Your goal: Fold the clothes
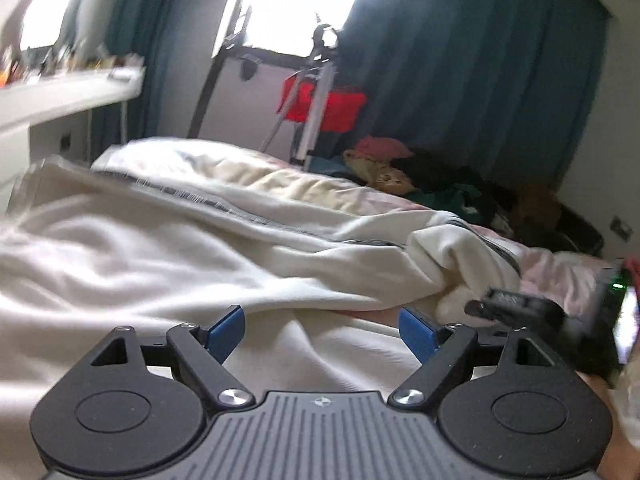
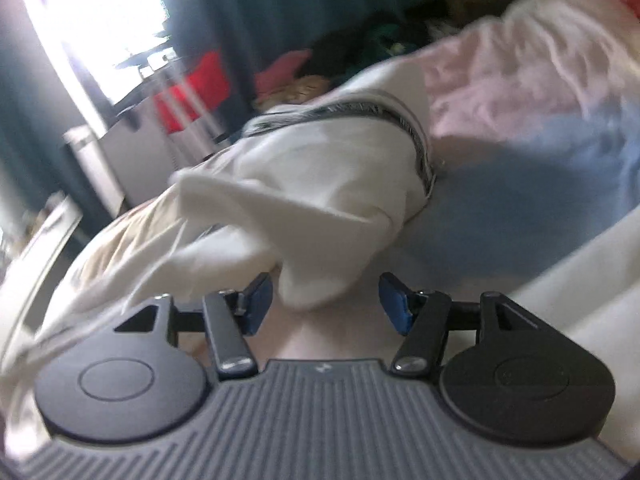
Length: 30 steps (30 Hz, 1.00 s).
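A white garment (image 1: 160,248) with a dark striped zip band lies rumpled across the bed. My left gripper (image 1: 321,333) hovers low over its near edge, blue pads wide apart, nothing between them. At the right of the left wrist view, the right gripper's black fingers (image 1: 516,308) are beside a bunched fold of the garment. In the right wrist view the garment (image 2: 320,184) is blurred and a loose corner of it reaches down between the blue pads of my right gripper (image 2: 326,305). The pads stand apart and do not press on the cloth.
A pile of dark, teal and pink clothes (image 1: 420,180) lies at the bed's far side. Behind it stand a tripod with a red bag (image 1: 324,108), dark curtains and a bright window. A white desk (image 1: 60,96) is at the left. Pink sheet (image 2: 500,88) and blue cloth (image 2: 540,184) lie to the right.
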Each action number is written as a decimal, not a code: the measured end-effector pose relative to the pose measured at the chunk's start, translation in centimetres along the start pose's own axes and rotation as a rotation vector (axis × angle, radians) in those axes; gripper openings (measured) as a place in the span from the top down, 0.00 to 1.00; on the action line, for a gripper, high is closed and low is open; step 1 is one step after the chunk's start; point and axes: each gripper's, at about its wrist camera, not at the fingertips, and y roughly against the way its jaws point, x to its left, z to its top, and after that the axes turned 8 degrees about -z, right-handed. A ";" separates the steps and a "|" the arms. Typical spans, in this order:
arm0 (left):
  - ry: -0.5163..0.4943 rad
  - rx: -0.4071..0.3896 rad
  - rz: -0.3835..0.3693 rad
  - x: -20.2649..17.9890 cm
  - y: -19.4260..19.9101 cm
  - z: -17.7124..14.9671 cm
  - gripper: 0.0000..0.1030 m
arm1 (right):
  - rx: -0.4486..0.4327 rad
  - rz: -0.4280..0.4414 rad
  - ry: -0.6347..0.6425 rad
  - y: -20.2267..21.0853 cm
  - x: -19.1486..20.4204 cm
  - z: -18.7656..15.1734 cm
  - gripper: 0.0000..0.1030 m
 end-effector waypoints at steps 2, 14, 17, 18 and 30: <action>0.061 0.009 -0.001 1.2 -0.4 0.0 0.17 | 0.005 -0.028 -0.074 -2.1 -0.1 0.8 0.41; 0.221 0.037 -0.028 3.7 -1.3 0.8 0.17 | -0.226 -0.390 0.349 0.8 -1.3 14.9 0.88; 0.208 0.043 -0.025 3.4 -1.3 0.7 0.17 | -0.374 -0.458 0.521 2.7 -1.1 17.9 0.88; 0.205 0.050 -0.029 3.3 -1.4 0.6 0.17 | -0.416 -0.471 0.584 3.0 -1.3 17.8 0.87; 0.167 0.075 -0.037 1.9 -1.8 0.0 0.17 | -0.028 -0.353 0.135 3.9 -16.2 7.3 0.75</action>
